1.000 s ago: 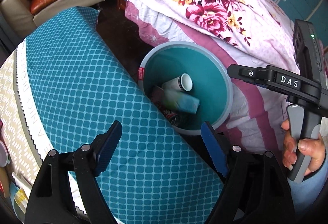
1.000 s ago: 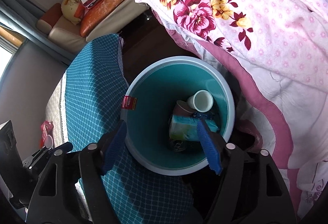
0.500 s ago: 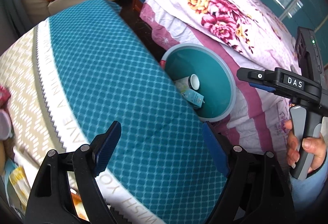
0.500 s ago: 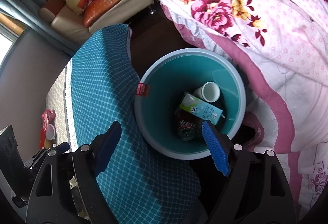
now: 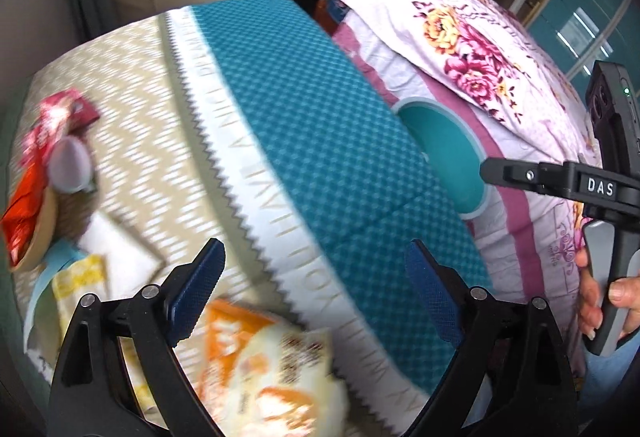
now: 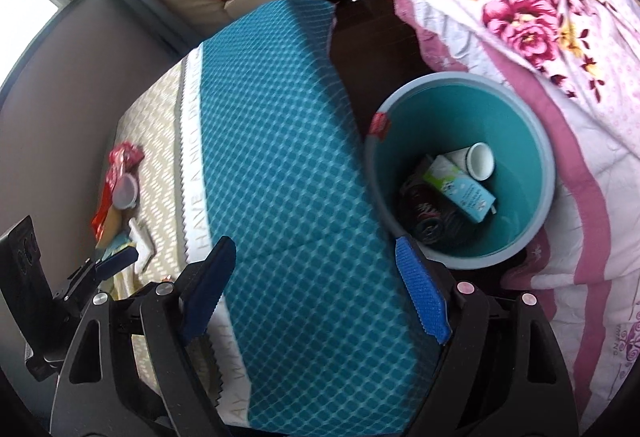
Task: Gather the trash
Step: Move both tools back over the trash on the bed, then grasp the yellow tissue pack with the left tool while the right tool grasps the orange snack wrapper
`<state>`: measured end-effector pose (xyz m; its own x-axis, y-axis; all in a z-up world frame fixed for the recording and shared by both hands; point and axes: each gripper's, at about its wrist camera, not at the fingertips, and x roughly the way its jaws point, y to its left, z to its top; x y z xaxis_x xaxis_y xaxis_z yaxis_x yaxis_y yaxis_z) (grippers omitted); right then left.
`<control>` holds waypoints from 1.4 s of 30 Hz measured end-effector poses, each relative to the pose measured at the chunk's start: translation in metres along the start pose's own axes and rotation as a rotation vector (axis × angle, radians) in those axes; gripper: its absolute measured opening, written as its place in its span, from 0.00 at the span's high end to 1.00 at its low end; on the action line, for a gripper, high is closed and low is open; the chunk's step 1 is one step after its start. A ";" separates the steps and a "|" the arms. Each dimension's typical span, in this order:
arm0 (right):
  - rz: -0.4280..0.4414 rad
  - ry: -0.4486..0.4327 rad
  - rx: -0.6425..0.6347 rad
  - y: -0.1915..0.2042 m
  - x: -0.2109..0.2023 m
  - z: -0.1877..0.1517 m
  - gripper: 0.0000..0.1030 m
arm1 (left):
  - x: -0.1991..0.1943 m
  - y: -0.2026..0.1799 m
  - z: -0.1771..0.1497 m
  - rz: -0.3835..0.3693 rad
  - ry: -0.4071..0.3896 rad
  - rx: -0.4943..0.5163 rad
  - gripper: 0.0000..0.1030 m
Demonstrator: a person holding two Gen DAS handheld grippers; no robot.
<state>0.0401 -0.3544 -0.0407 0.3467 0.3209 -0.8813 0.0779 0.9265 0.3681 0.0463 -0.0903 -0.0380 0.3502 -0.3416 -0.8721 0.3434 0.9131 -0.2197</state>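
The round teal plastic bin point(image 6: 536, 141) beside the table already holds a white paper cup point(image 6: 478, 161), a green-and-white carton point(image 6: 460, 189) and a dark can. Wrappers remain on the table — an orange-and-white snack bag point(image 5: 264, 369), a red packet point(image 5: 24, 205). The left gripper point(image 5: 316, 289) is opening, nothing between its jaws; the right gripper point(image 6: 316, 289) is spread, empty. Tablecloth lettering point(image 6: 195, 177) reads "HAVE A NICE"; the right gripper's body says "DAS" point(image 5: 600, 187).

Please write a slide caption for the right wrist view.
Open right gripper above the teal tablecloth, beside a bin holding trash.
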 end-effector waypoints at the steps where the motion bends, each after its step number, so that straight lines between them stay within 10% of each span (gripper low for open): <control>1: 0.006 0.019 -0.013 0.008 0.005 -0.004 0.24 | -0.003 0.006 -0.004 0.007 -0.003 -0.005 0.11; 32: 0.016 0.303 -0.414 0.181 0.118 -0.074 0.24 | -0.041 0.154 -0.102 0.047 -0.019 -0.312 0.11; 37: 0.028 0.284 -0.473 0.190 0.118 -0.086 0.70 | -0.035 0.158 -0.102 0.053 -0.005 -0.322 0.11; 42: 0.081 0.254 -0.465 0.188 0.107 -0.096 0.85 | -0.028 0.159 -0.097 0.091 0.001 -0.333 0.11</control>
<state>0.0016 -0.1267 -0.0941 0.0927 0.3789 -0.9208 -0.3817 0.8676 0.3186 0.0061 0.0856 -0.0912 0.3652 -0.2554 -0.8952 0.0072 0.9624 -0.2716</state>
